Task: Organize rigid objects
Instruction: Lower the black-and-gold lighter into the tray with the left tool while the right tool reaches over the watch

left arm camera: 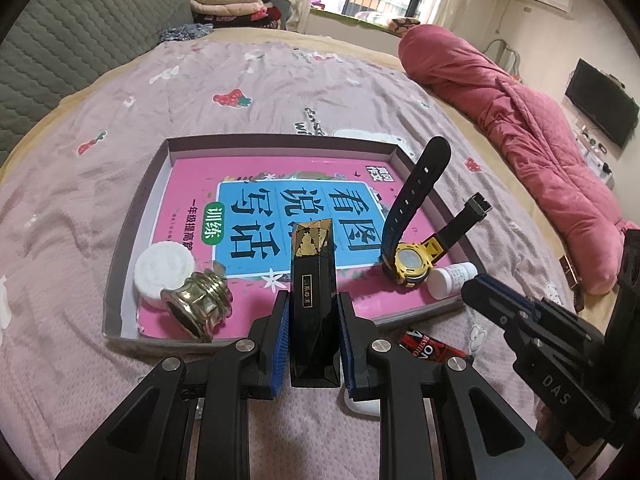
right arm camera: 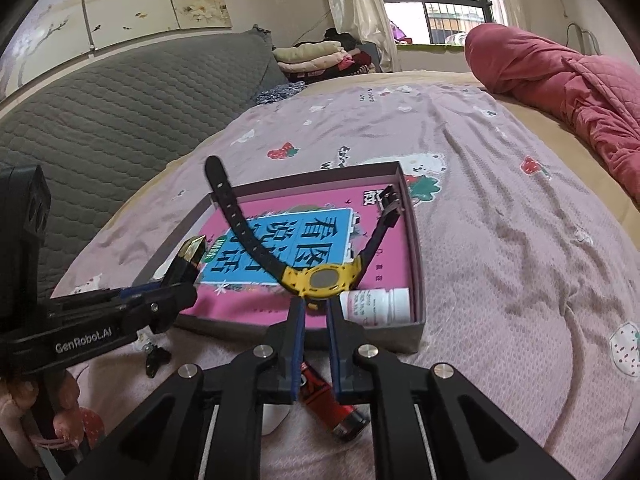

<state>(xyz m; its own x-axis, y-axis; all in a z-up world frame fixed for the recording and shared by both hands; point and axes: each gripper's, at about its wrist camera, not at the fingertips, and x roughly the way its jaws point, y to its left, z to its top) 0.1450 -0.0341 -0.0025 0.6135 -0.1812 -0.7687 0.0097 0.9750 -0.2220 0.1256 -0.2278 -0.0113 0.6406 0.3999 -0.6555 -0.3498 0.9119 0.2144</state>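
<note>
My left gripper (left arm camera: 313,300) is shut on a black faceted bottle with a gold cap (left arm camera: 314,280), held over the near edge of the shallow grey box (left arm camera: 128,232); the bottle also shows in the right wrist view (right arm camera: 188,260). My right gripper (right arm camera: 314,305) is shut on the lower edge of a yellow watch with black straps (right arm camera: 320,278), held above the box's near right corner. The watch also shows in the left wrist view (left arm camera: 410,264). The box holds a pink book (left arm camera: 280,208), a white round lid (left arm camera: 164,272), a brass fitting (left arm camera: 198,306) and a white pill bottle (right arm camera: 376,306).
A red-and-black cylinder (right arm camera: 326,404) lies on the pink bedsheet under my right gripper, near a white object (left arm camera: 360,406). A small black clip (right arm camera: 156,358) lies by the box. A rolled pink quilt (left arm camera: 520,128) lies along the right. A grey headboard (right arm camera: 100,128) is at the left.
</note>
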